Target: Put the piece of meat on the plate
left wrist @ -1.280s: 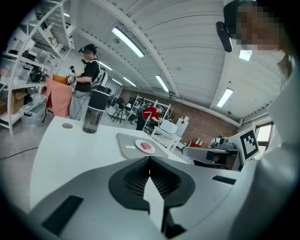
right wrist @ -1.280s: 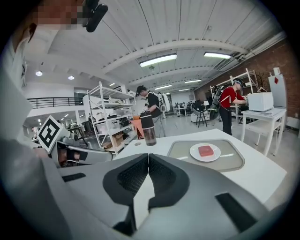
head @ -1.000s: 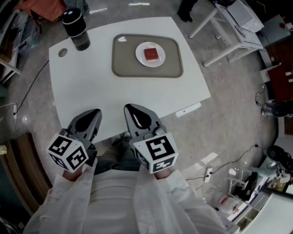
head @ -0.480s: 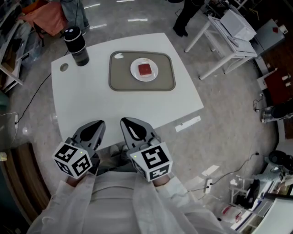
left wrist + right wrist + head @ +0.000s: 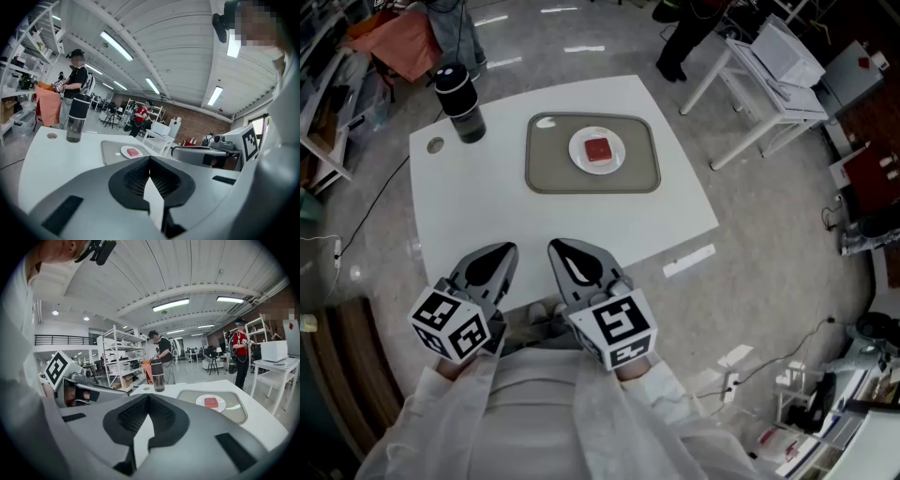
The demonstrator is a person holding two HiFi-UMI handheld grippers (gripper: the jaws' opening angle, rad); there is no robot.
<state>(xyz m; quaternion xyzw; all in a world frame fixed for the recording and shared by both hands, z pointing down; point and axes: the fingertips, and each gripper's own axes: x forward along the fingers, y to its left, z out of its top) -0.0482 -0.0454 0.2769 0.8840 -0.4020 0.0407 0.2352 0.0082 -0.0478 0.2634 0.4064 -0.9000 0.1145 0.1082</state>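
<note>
- At twelve o'clock, the piece of meat (image 5: 598,150) is lying on the plate (image 5: 577,153).
- At six o'clock, I am holding the left gripper (image 5: 501,251) and the right gripper (image 5: 559,247), jaws pressed together, empty.

White speck (image 5: 546,121) near the plate (image 5: 579,153) is too small to identify.

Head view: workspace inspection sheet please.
Surface: white table, grey tray on its far half.
Job's things: piece of meat lies on the white plate, plate on the tray.
Clutter: dark tumbler and small round disc at far left corner.
Grippers: left gripper and right gripper both shut, empty, at near edge.
Cables: cable on the floor left of the table; power strip at right.
Surroundings: second white table, people standing.
</note>
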